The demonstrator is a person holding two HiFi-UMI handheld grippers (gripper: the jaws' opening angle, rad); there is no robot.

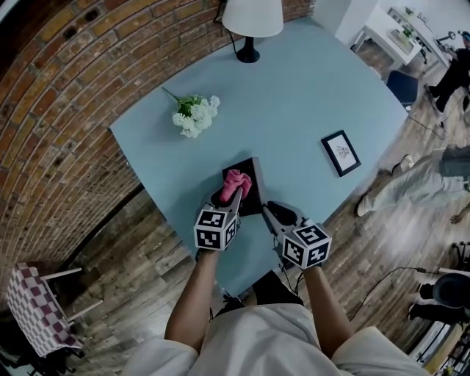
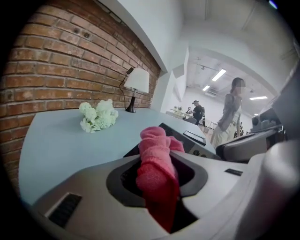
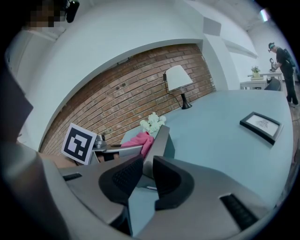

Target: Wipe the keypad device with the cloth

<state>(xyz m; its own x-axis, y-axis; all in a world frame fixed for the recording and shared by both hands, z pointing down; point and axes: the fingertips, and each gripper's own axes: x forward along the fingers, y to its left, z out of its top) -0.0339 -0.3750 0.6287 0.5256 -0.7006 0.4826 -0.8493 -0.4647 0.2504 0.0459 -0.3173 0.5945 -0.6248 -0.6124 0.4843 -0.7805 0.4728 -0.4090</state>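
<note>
The left gripper had its jaws pinched on a crumpled pink cloth. The wad bulged out ahead of them, over the flat black keypad device on the pale blue counter. Just beside it, the right gripper had its jaws clamped on the device's near edge. Well beyond both jaws sat a bunch of white flowers and a white-shaded lamp.
</note>
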